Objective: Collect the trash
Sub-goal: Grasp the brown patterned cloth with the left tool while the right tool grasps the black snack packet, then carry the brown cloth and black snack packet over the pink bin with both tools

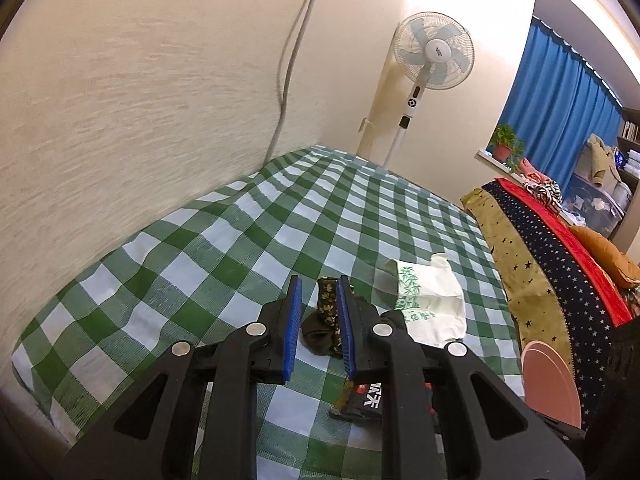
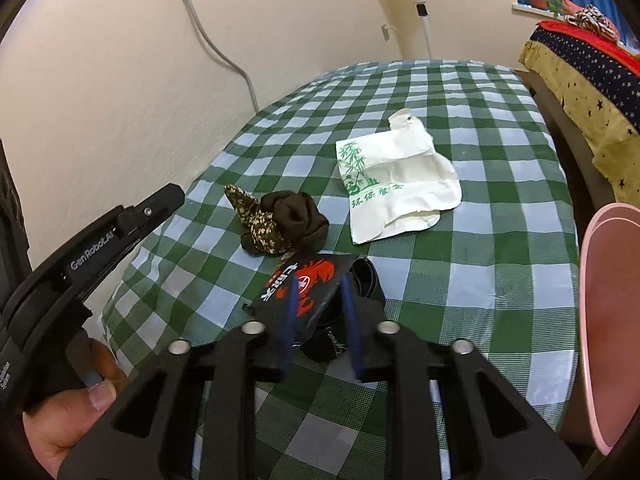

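Trash on green-check bed (image 2: 500,280): black snack wrapper (image 2: 308,284) with red print, white paper bag (image 2: 400,184) beyond it, dark sock bundle (image 2: 280,220) left of bag. Wrapper looks light, crinkly, slick; I judge best pinch on free edge, not flat middle. Bag soft, thin, folds easily. My right tool (image 2: 320,312) jaws narrow, astride wrapper edge; grip I cannot tell. My left tool (image 1: 318,328) jaws narrow, nothing held, aimed at socks. Pink bin (image 2: 608,320) at right.
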Demonstrator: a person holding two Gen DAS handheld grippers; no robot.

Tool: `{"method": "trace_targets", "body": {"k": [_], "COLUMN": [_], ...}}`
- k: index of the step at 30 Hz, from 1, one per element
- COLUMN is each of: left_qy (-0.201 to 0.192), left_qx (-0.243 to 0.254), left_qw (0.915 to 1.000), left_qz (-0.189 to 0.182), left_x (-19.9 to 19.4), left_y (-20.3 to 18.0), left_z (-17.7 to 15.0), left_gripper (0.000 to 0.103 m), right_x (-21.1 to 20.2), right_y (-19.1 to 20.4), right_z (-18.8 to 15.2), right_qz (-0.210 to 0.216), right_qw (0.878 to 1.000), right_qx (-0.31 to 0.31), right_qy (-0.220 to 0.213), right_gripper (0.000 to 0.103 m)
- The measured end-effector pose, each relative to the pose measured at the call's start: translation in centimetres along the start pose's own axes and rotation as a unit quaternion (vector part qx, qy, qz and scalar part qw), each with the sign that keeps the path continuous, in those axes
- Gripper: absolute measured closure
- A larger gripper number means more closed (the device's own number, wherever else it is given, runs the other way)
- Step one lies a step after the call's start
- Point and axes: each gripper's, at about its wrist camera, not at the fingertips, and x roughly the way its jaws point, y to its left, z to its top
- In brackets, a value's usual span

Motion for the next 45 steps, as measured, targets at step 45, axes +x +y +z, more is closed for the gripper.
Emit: {"method": "trace_targets", "body": {"k": [45], "left_qy": [0.041], "left_qx": [0.058], "left_qw": [0.9973], "left_qz": [-0.017], "left_x": [1.7], "left_y": [-3.0], "left_z": [0.0], "left_gripper": [0.099], "right_x": [-7.5], "right_y": [-1.6], "right_z": [1.8], "right_qz": [-0.025], "right_qw": [0.993], "right_qx": [0.008], "right_qy": [-0.118], "right_gripper": [0.103]}}
